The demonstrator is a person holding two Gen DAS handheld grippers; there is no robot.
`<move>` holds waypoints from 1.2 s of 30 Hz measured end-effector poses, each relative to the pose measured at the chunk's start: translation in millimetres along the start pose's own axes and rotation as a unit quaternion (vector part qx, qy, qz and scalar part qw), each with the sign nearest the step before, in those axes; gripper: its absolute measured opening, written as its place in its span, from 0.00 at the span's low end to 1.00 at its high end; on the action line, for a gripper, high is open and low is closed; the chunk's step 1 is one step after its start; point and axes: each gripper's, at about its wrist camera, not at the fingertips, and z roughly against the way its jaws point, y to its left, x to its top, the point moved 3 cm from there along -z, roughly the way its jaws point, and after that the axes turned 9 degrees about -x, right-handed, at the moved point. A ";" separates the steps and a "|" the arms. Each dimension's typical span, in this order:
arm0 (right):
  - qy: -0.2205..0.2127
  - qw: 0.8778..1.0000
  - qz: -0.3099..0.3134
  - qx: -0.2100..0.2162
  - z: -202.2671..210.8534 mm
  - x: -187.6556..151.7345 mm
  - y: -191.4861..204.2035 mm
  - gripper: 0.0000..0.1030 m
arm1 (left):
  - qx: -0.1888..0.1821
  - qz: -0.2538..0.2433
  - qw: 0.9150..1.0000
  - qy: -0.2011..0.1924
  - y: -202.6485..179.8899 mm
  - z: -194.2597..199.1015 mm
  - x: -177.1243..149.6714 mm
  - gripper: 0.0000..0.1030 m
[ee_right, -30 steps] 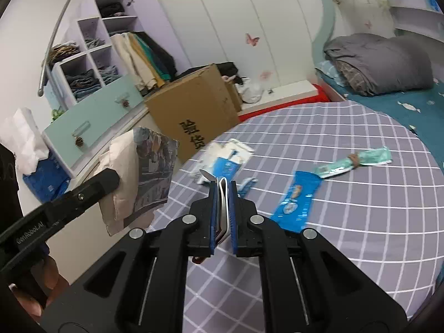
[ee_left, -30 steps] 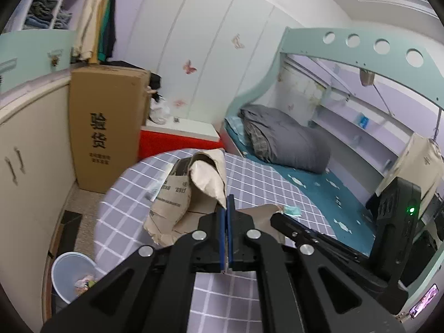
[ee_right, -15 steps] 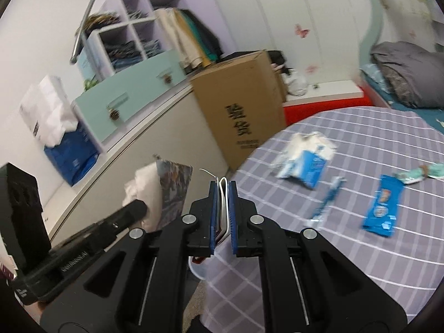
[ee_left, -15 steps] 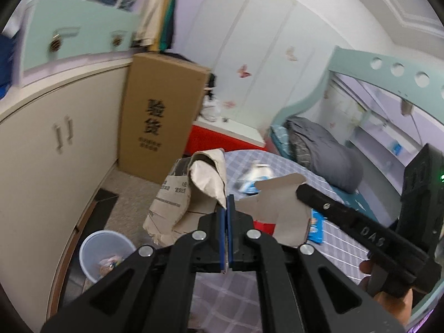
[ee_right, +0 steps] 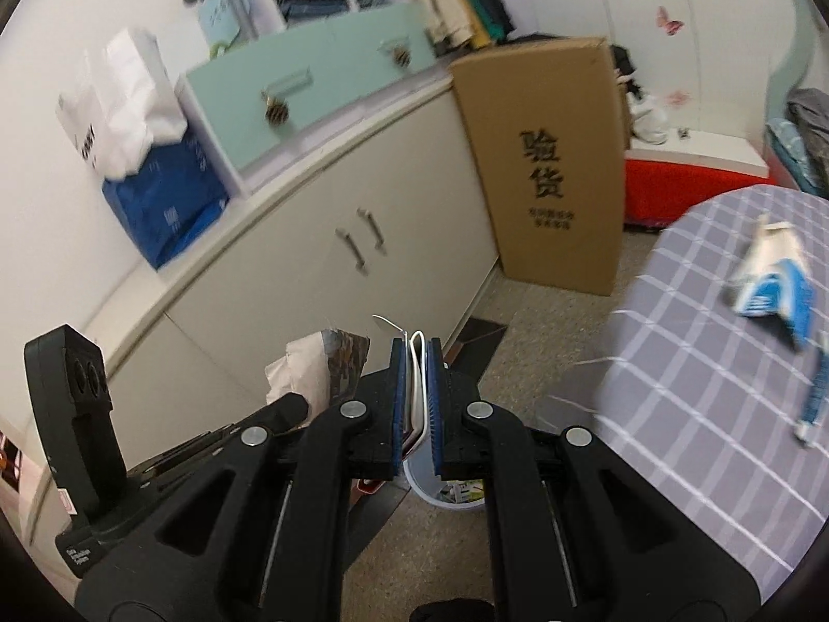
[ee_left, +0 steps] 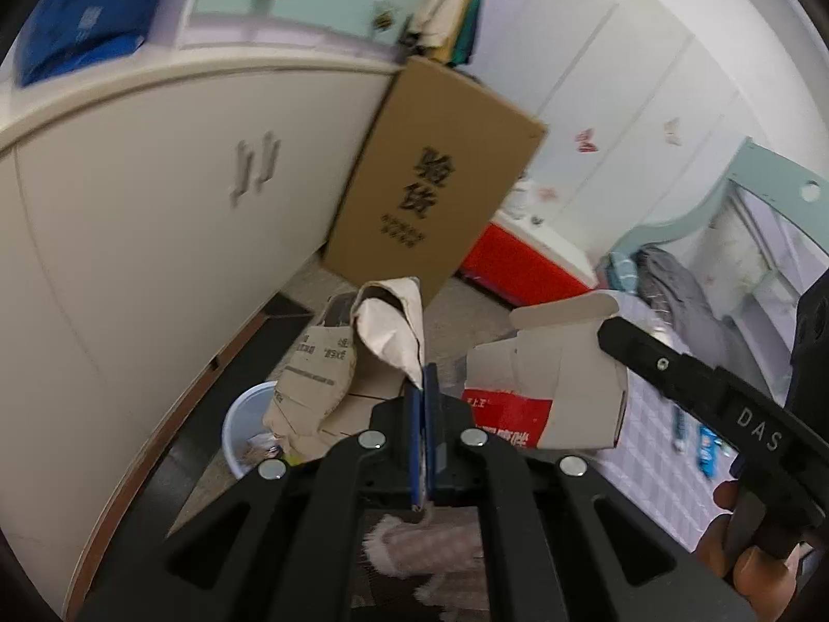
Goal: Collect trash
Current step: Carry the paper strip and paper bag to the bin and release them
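left gripper [ee_left: 425,404] up close, jaws clamped tight on a crumpled brown paper bag [ee_left: 337,368], the bag sticking up past the blue pads and flopping over to the left. right beneath it, a pale blue bin [ee_left: 246,427] on the floor, some scraps already inside, the bag's lower end hanging over its rim. just to the right, the right gripper [ee_right: 414,389] reaches in from the side, squeezed on a flattened carton [ee_left: 549,389], grey card with a red printed panel. from its own camera the carton shows only as a thin white edge pinched between the pads, with the bin [ee_right: 451,487] peeking out below the jaws. a hand [ee_left: 751,549] grips that tool's handle at the lower right edge.

further out, a round table [ee_right: 689,414] with a lilac checked cloth sits to the right, and there's more trash on it: a blue and white wrapper [ee_right: 772,285] and a thin blue strip [ee_right: 816,394], well apart from the bin. behind, 1 tall cardboard box [ee_right: 549,160] stands against cream cupboards [ee_right: 290,280]. a red and white bench [ee_right: 689,176] sits further back.
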 end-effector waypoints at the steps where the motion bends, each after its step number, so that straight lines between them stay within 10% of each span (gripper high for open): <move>1: 0.006 1.000 0.003 0.001 -10.5 -1.1 5.2 0.08 | 0.008 0.004 1.000 0.001 7.8 -3.2 0.3 0.01; 7: 0.044 0.999 0.026 -0.002 -89.9 -11.6 30.5 0.18 | 0.055 0.028 0.998 0.016 59.0 -24.0 0.4 0.01; 9: 0.046 0.998 0.038 -0.015 -104.5 -17.6 32.5 0.70 | 0.063 0.036 0.997 0.024 71.5 -30.2 -2.3 0.01; 36: 0.012 0.995 0.048 -0.091 -91.7 -31.1 4.5 0.73 | 0.055 0.017 0.996 0.074 51.4 -83.4 -5.8 0.02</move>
